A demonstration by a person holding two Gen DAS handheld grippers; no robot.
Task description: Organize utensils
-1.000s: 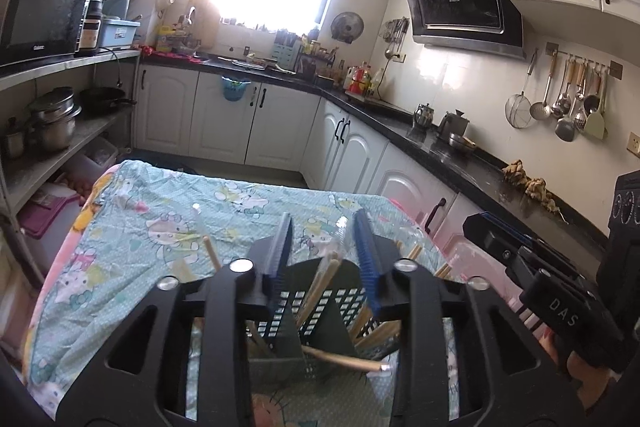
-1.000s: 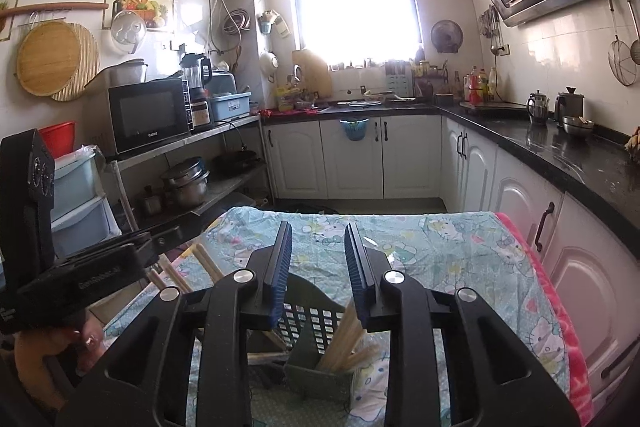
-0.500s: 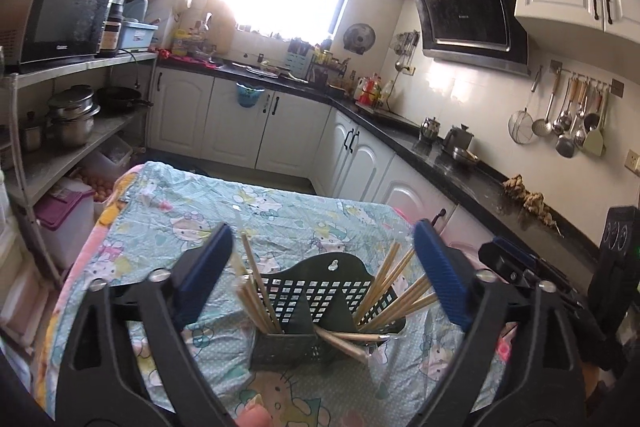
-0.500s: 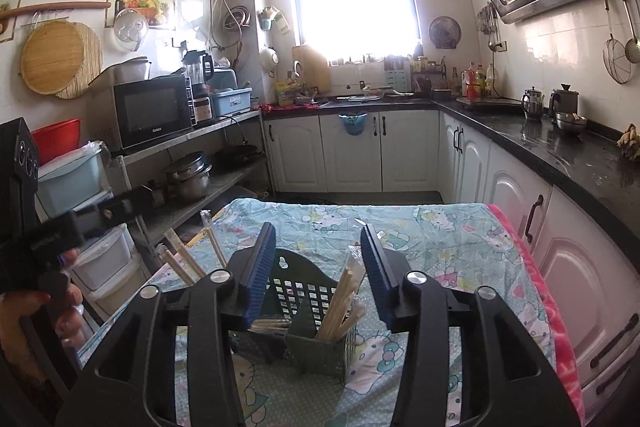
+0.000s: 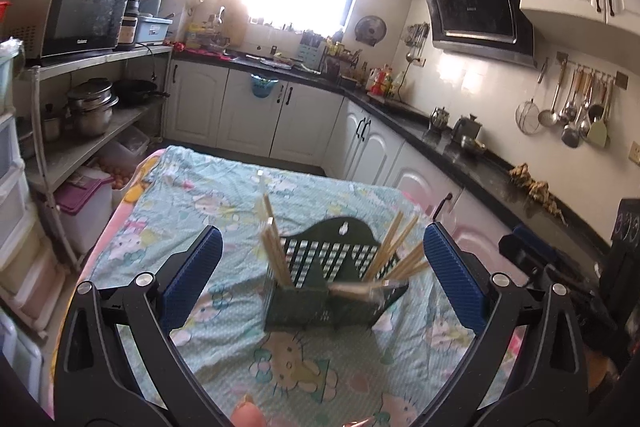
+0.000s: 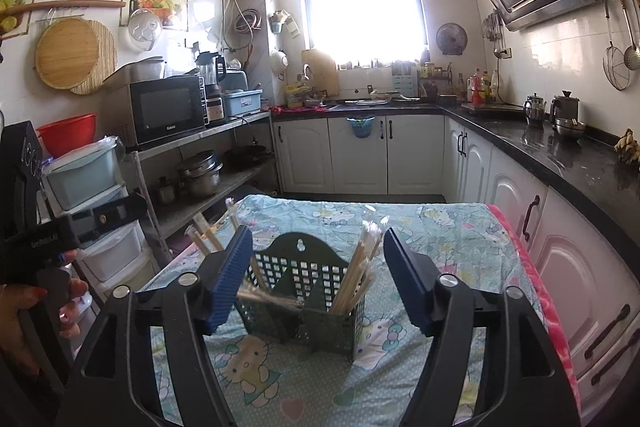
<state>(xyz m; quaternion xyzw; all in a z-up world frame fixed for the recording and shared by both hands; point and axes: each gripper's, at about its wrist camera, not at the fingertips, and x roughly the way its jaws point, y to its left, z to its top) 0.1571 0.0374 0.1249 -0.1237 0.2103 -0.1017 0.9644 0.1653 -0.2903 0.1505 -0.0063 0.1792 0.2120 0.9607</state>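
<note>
Wooden chopsticks [image 6: 362,267] are kept upright, sorted into the caddy [image 5: 324,283] on the table [image 5: 192,203], while the left gripper [image 5: 320,279] is spread wide and the right gripper [image 6: 318,279] is opening, nothing gripped.

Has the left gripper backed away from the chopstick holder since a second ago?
Yes. The left gripper has pulled back: its open pads no longer flank the green holder, which now looks smaller on the tablecloth.

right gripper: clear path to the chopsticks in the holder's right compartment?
Probably yes. The right gripper is opening, nothing between its jaws, and the chopsticks stand upright straight ahead in the green holder, tops exposed, nothing in front.
</note>
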